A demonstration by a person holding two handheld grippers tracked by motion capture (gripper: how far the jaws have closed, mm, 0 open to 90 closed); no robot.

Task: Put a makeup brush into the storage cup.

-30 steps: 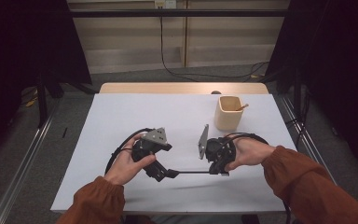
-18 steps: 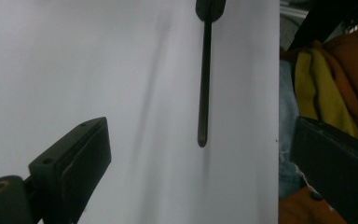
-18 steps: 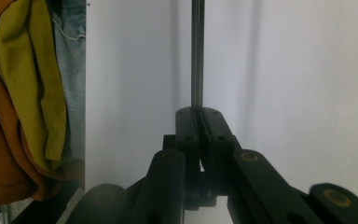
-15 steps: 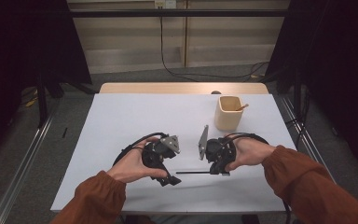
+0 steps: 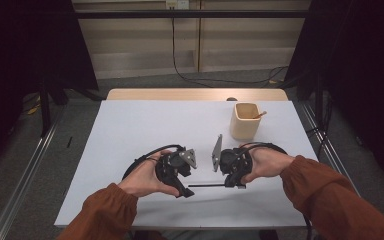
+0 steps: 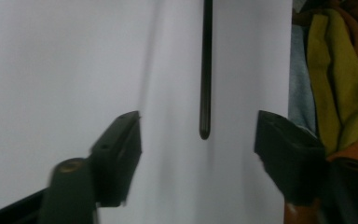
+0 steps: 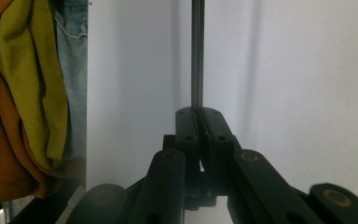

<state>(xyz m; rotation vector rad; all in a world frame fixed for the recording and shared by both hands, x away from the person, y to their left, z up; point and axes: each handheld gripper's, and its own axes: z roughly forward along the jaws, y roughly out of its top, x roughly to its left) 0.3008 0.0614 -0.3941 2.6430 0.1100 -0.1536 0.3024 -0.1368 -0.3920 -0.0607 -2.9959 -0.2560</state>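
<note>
A thin black rod (image 5: 207, 186) lies level just above the white table (image 5: 140, 125) near its front edge. My right gripper (image 5: 231, 185) is shut on the rod's right end; in the right gripper view the rod (image 7: 196, 56) runs straight out from the closed tips of that gripper (image 7: 198, 112). My left gripper (image 5: 184, 192) is open at the rod's free left end. In the left gripper view the rod's rounded tip (image 6: 204, 133) sits just ahead of the left gripper (image 6: 198, 122), between the two spread jaws and touching neither.
A beige cup (image 5: 244, 121) with a wooden stick (image 5: 259, 115) in it stands at the back right of the table. The person's orange sleeves (image 5: 325, 190) reach in from the bottom. Yellow-green cloth (image 6: 335, 84) and denim hang past the table's front edge.
My left gripper has shifted right and toward the front edge, lining its open jaws up with the rod's free end. The right gripper and rod have stayed put.
</note>
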